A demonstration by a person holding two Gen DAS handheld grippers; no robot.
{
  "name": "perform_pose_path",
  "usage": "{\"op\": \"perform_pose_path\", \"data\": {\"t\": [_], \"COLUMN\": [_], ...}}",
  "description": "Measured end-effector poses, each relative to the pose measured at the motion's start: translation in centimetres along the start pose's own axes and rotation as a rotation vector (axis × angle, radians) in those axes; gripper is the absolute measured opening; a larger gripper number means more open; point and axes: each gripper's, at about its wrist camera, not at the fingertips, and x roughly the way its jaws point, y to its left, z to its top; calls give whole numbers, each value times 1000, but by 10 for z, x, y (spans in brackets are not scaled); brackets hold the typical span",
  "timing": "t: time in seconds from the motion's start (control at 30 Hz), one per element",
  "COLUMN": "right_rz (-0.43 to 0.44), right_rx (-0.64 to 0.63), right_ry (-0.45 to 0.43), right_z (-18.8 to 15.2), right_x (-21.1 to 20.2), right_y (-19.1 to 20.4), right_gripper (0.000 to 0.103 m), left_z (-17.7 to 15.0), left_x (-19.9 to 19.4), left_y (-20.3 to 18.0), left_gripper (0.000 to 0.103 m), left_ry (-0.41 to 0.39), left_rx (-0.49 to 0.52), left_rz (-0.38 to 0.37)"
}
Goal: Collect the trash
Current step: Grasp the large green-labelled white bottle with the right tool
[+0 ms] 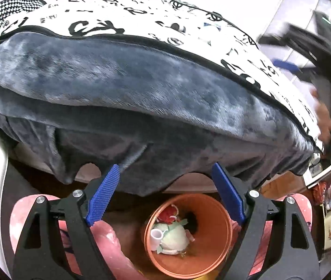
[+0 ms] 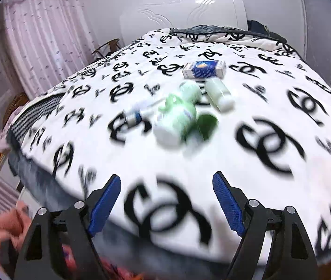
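Left gripper [image 1: 165,175], jaws spread with nothing between them, hangs above an orange trash bin [image 1: 214,231] on the floor at the bed's edge; the bin holds crumpled wrappers [image 1: 173,238] and a small white cup [image 1: 156,234]. Right gripper [image 2: 166,187], jaws likewise spread and empty, points over the white bedspread [image 2: 247,182] with black logos. Near its middle lie blurred green-and-white bottles [image 2: 177,119], a white tube [image 2: 219,95] and a blue-and-white carton [image 2: 203,70], close together.
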Motion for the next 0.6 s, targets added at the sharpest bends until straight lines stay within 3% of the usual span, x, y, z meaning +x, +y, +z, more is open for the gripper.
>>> {"op": "perform_pose_path", "data": {"t": [0.1, 0.23, 0.33, 0.47, 0.6], "right_rz": [21, 3, -31, -110, -150], "right_rx": [67, 135, 213, 211, 203], "right_ry": [42, 87, 171, 223, 216], "right_z": [43, 66, 73, 75, 79], "right_x": [34, 73, 104, 132, 143], "right_y": [-2, 4, -1, -4, -6], "right_gripper": [77, 74, 69, 65, 56], "left_z": [1, 4, 5, 7, 6], "left_x": [-4, -6, -5, -2, 0], "left_y": [8, 22, 31, 47, 55], "left_gripper": [80, 80, 80, 80, 80], "left_ry": [-10, -6, -4, 2, 12], "left_rx": [-14, -45, -73, -136, -159], "left_rz": [7, 4, 18, 11, 9]}}
